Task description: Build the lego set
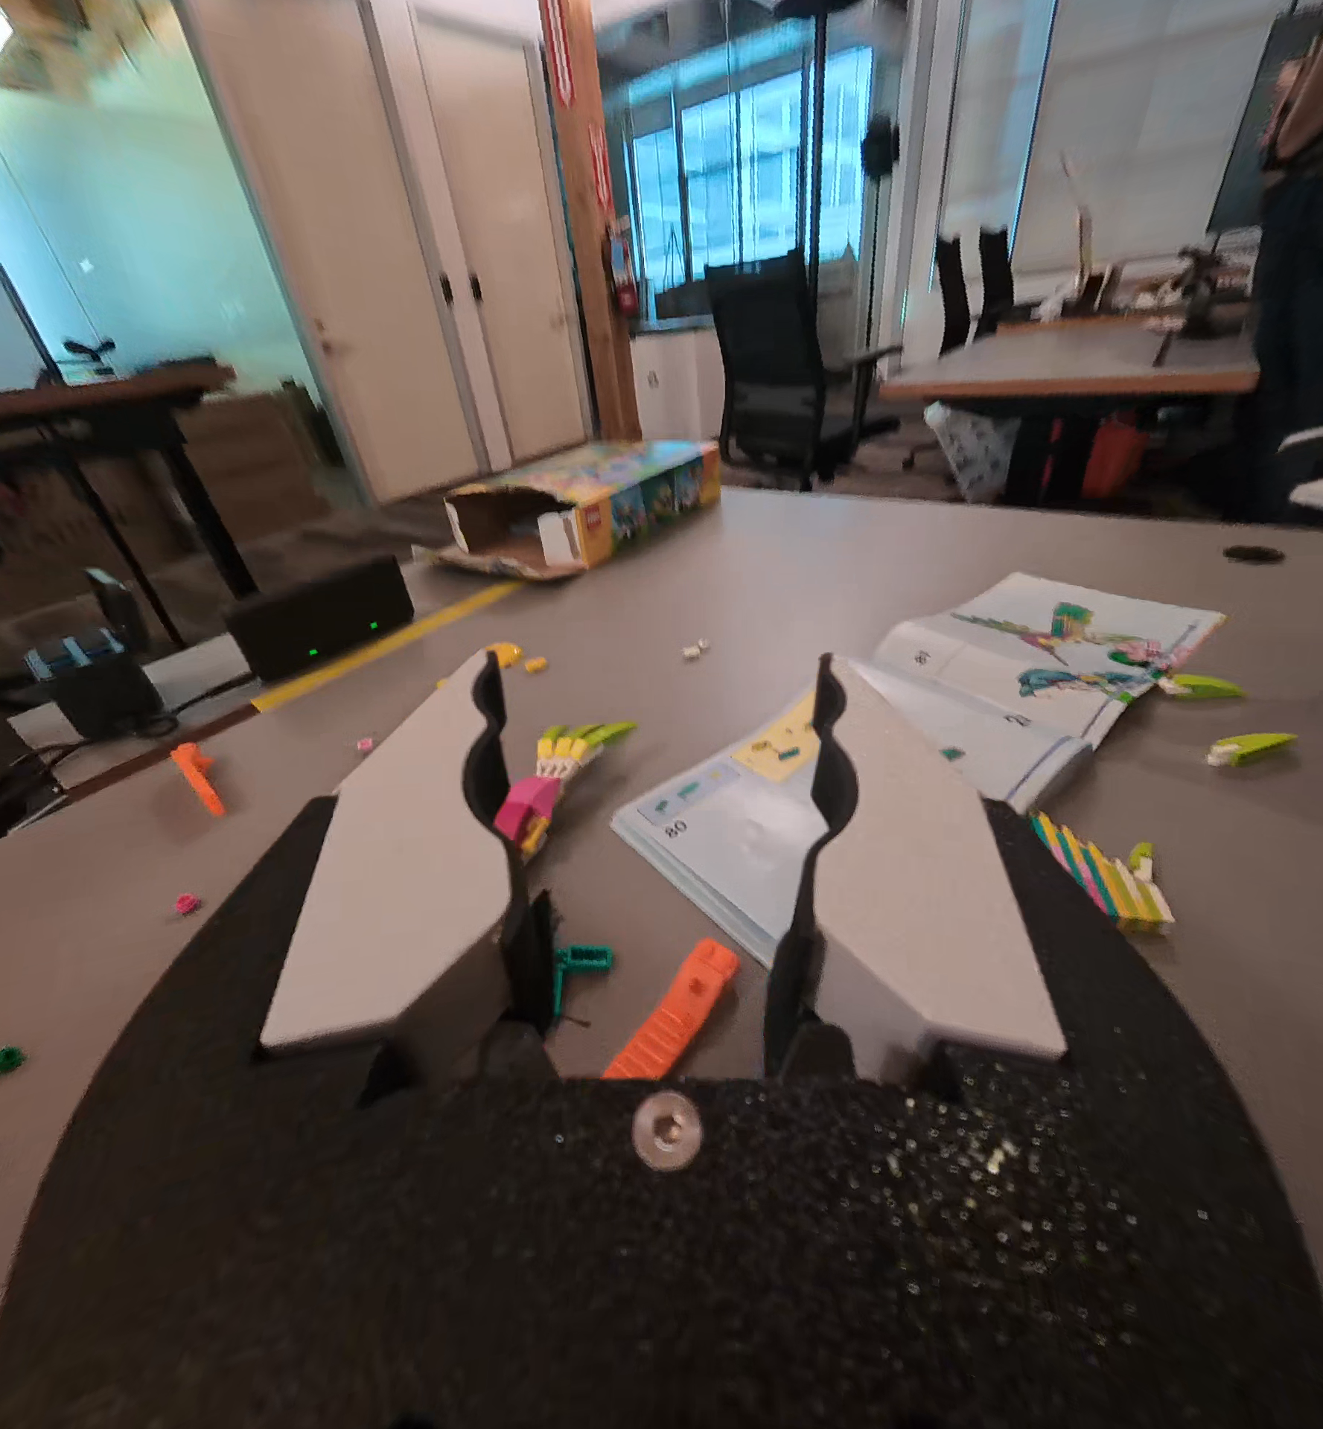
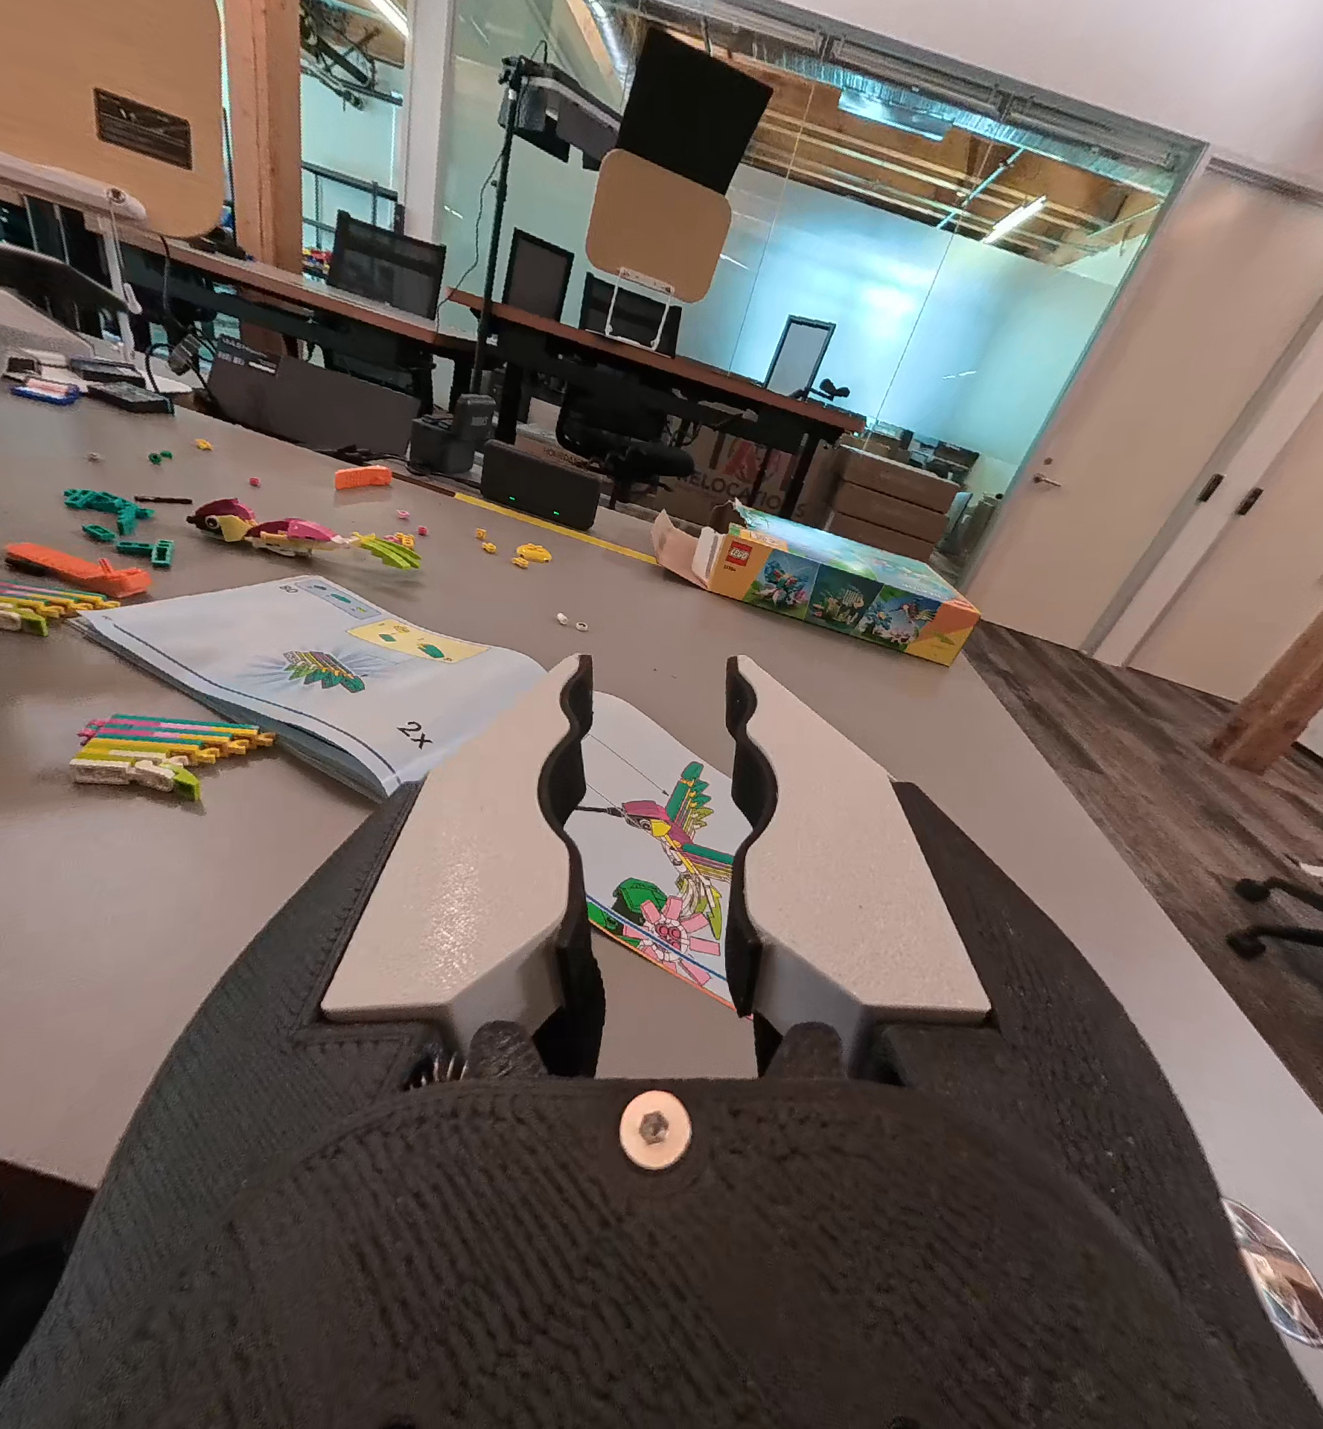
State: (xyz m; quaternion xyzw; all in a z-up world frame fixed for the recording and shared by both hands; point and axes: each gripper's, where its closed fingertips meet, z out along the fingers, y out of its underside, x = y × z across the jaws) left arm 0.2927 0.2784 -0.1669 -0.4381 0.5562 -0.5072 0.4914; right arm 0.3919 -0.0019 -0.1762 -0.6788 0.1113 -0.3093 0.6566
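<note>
- Lego parts lie scattered on the grey bench: a part-built pink bird body, two striped wing assemblies, teal pieces, and lime feather pieces.
- Instruction booklet lies open between them; the torn set box sits well apart at the far edge.
- Left hand-held gripper: jaws wide, empty, above a pink-and-lime sub-assembly and an orange brick separator.
- Right hand-held gripper: jaws narrowly parted, empty, over the booklet's corner.
- Judgement: build midway, between pickups; the next move calls for choosing a sub-assembly and closing on it squarely.
</note>
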